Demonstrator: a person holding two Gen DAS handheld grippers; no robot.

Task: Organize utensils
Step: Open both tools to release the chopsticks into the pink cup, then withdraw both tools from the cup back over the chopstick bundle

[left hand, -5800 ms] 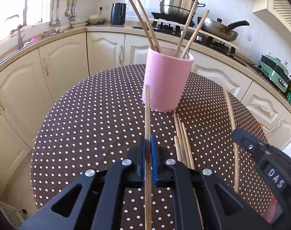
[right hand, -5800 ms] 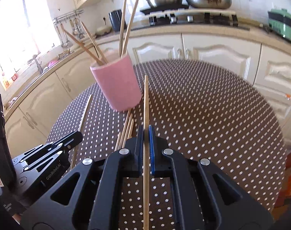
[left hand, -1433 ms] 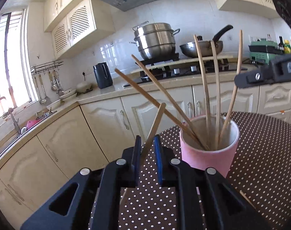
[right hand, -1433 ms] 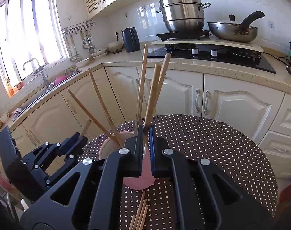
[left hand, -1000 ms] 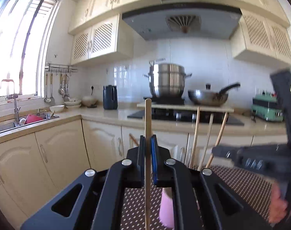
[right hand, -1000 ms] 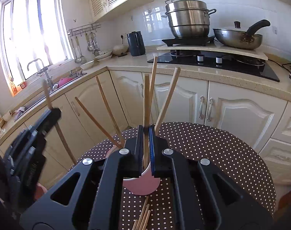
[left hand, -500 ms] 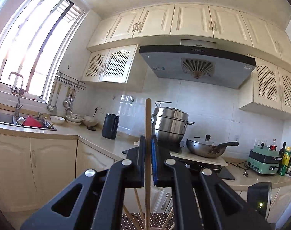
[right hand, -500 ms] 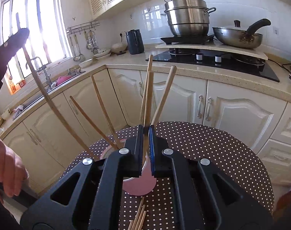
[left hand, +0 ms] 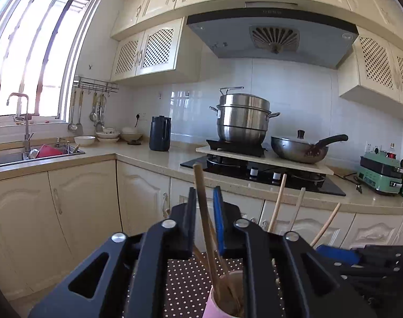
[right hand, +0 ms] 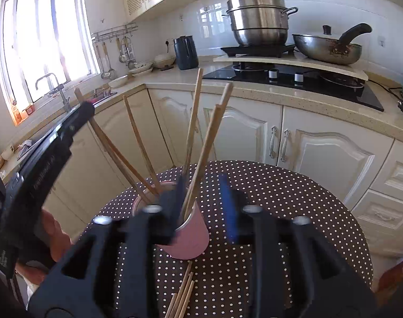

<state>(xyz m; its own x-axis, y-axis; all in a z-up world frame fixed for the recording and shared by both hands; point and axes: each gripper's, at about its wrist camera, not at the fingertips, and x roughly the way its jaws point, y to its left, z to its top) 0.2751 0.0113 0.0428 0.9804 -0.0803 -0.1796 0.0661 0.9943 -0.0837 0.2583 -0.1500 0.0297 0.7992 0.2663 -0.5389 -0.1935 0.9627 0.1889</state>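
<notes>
Standing upright on dotted table: pink cup holding several wooden chopsticks fanned outward. Left gripper above cup, jaws parted, one chopstick loose between them, tip in cup. Right gripper just near of cup, jaws wide apart, gripping nothing. Loose chopsticks on table near cup.

A steel steamer pot and wok sit on the far stove, a dark kettle to their left.

White lettering runs along the left tongs at nine o'clock, too blurred to read; nothing else legible.
</notes>
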